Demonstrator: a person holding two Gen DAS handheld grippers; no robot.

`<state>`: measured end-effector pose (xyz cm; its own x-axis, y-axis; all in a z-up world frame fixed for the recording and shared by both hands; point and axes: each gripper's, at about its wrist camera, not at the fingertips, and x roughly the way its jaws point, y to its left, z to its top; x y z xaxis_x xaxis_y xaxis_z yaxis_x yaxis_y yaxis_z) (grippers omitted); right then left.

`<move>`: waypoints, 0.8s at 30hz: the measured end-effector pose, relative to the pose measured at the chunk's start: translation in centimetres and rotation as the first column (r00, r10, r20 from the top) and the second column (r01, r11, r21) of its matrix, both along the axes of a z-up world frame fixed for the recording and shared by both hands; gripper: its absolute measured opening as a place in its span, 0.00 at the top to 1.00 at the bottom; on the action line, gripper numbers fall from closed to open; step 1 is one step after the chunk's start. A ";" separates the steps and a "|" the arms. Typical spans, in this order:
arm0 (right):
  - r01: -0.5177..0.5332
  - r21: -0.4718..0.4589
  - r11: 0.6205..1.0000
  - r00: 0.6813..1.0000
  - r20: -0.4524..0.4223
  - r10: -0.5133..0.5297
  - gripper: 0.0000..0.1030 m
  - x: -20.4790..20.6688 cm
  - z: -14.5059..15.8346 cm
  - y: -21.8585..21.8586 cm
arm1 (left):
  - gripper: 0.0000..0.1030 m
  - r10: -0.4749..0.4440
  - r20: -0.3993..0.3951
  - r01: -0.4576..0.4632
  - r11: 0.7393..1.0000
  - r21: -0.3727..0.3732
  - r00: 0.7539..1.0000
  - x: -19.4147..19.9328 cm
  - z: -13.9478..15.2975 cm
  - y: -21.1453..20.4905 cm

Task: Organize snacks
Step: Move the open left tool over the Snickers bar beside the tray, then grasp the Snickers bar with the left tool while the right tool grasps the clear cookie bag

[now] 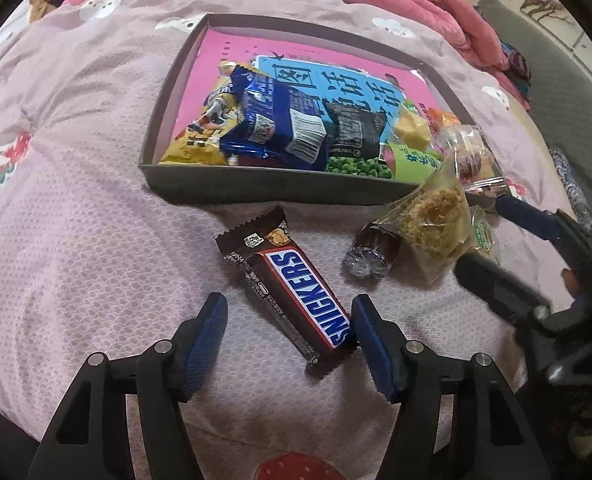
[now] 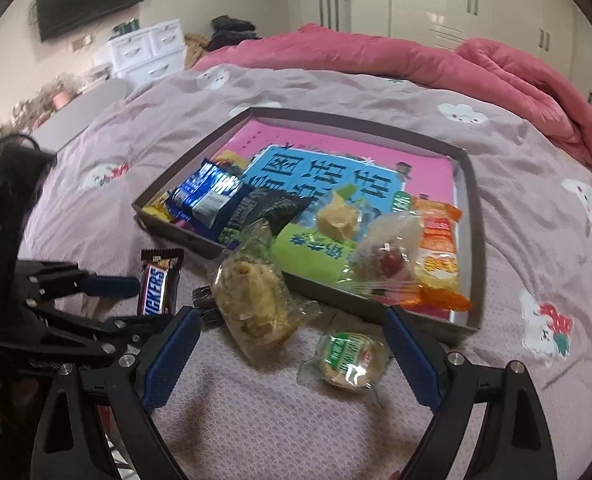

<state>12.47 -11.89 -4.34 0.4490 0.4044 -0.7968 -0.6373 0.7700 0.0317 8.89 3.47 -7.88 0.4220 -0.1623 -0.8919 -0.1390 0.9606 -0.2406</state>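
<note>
Snacks lie partly in a shallow grey box [image 1: 255, 190] on our bed and partly on the mauve bedspread [image 1: 87, 220] in front of it. Inside the box we see a blue foil packet [image 1: 271, 120], a yellow bag [image 1: 193, 148] under it, a dark packet of green peas [image 1: 356, 136], a lime-green pack [image 2: 316, 256], a pale yellow sweet [image 2: 338, 218], an orange packet [image 2: 436, 256] and a clear wrapper with something red inside [image 2: 384, 264]; they rest on a pink and blue printed sheet [image 2: 336, 160].

On the bedspread, just outside the box's near wall, we find a Snickers bar [image 1: 291, 292] lying at a slant, a small dark wrapped sweet [image 1: 372, 250], a clear bag with a crumbly yellow cake [image 2: 251, 300] leaning against the box wall, and a round cake in a green-labelled wrapper [image 2: 348, 356].

Our left gripper [image 1: 289, 336] points down at the Snickers bar. Its jaws stand apart with the bar's near end between them; the right pad is at the wrapper's edge, the left pad is clear of it, so nothing is gripped.

Our right gripper [image 2: 291, 352] is wide open above the bedspread, holding nothing; the crumbly cake bag and the round cake lie between its blue pads [image 2: 410, 354], untouched.
</note>
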 end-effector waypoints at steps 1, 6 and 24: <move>-0.014 -0.018 1.000 1.000 0.010 0.015 0.10 -0.1 -0.2 0.3 | 0.35 0.004 -0.002 -0.004 1.000 -0.007 1.000 0.0 0.0 0.1; -0.047 -0.101 0.994 0.997 0.058 0.053 0.11 -0.2 -1.1 1.4 | 0.35 0.025 -0.019 -0.025 1.000 -0.017 1.000 0.4 -0.1 0.2; -0.090 -0.207 0.974 0.966 0.220 0.136 0.45 -2.0 -1.5 3.7 | 0.40 0.083 -0.041 -0.082 0.996 0.035 0.996 2.0 -0.6 -0.6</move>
